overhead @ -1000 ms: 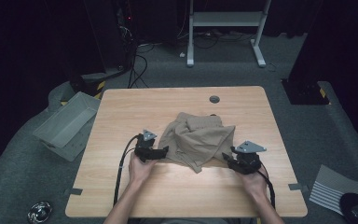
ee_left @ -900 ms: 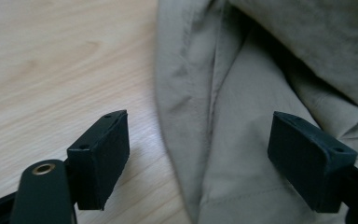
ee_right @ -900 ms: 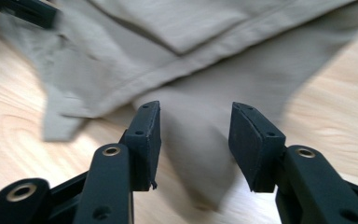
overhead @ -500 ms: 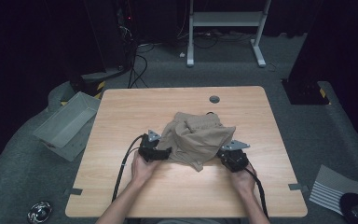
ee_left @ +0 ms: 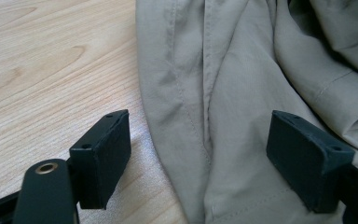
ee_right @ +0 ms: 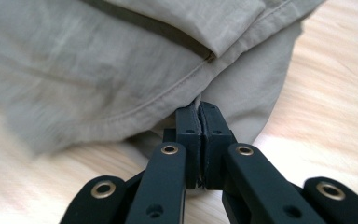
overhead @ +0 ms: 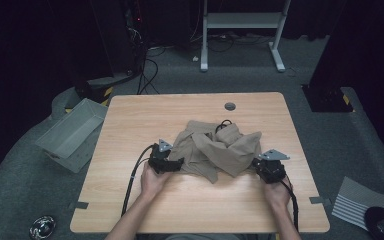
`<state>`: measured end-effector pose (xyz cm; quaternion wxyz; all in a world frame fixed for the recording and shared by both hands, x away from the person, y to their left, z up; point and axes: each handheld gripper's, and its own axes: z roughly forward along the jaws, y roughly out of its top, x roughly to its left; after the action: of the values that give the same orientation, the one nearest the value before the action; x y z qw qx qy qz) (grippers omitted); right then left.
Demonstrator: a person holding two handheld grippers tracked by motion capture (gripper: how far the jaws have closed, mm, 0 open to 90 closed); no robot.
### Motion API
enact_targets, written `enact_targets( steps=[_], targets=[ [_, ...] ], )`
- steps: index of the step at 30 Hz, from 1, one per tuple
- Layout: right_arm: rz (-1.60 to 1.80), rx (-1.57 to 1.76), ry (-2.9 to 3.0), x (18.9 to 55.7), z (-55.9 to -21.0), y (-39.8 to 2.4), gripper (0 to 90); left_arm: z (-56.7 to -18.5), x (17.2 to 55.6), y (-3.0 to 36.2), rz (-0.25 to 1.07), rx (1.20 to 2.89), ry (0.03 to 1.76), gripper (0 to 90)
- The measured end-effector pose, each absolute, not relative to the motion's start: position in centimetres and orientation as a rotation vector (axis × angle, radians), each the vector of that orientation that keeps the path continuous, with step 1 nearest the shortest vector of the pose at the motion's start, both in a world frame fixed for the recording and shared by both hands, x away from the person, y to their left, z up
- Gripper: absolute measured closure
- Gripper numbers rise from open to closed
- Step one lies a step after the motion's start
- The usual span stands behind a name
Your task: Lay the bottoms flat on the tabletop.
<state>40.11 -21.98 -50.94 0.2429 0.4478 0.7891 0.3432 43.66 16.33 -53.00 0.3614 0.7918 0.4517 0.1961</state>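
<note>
Our right gripper (ee_right: 197, 116) has its jaws pinched tight on a hem of the crumpled khaki garment (overhead: 215, 149), while our left gripper (ee_left: 205, 154) rests wide open with its pads astride a seamed edge, gripping nothing yet. We judge both are placed to take opposite sides and spread the garment, which lies mid-table (overhead: 130, 120). No label or writing is readable.

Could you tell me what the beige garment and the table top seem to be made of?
Beige garment: thin woven cloth, probably cotton or a blend; matte, softly creased, with stitched seams.
Table top: light wood or wood-look laminate; visible grain lines, smooth with a slight sheen.
</note>
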Motion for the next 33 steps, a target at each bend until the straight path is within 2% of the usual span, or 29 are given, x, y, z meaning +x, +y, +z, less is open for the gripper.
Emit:
enact_targets(
  steps=[4,9,12,14,15,16,17,19,20,25,33],
  targets=[
    [0.931,1.261,2.135,40.2,-51.0,-22.6,85.8,-53.0,43.7,16.4,0.503,2.039,1.164,22.1],
    [0.996,1.21,2.178,38.3,-50.1,-21.7,58.4,-53.0,43.6,16.4,0.507,2.038,1.168,22.4],
    [0.996,1.174,2.196,37.7,-50.1,-21.0,55.4,-53.0,43.6,16.4,0.508,2.038,1.168,22.4],
    [0.999,1.139,2.211,37.5,-50.2,-20.3,56.3,-53.0,43.6,16.4,0.508,2.037,1.169,22.4],
    [0.986,1.129,2.215,37.7,-50.3,-19.9,59.7,-53.0,43.6,16.4,0.507,2.038,1.169,22.4],
    [0.977,1.138,2.224,38.5,-50.5,-19.5,72.0,-53.0,43.6,16.4,0.508,2.037,1.169,22.7],
    [0.977,1.138,2.224,38.5,-50.5,-19.5,72.0,-53.0,43.7,16.4,0.511,2.036,1.172,22.7],
    [0.975,1.152,2.237,39.6,-50.7,-19.3,85.6,-53.0,43.7,16.5,0.518,2.03,1.185,22.9],
    [0.965,1.148,2.248,40.1,-50.7,-19.2,89.6,-53.0,43.8,16.7,0.523,2.027,1.192,22.8],
    [0.893,1.146,2.275,42.5,-51.5,-18.3,90.0,-53.0,44.2,18.2,0.563,2.006,1.237,22.9],
    [0.897,1.203,2.227,43.7,-51.4,-18.4,88.4,-53.0,44.5,19.8,0.569,1.969,1.306,23.3]
  ],
)
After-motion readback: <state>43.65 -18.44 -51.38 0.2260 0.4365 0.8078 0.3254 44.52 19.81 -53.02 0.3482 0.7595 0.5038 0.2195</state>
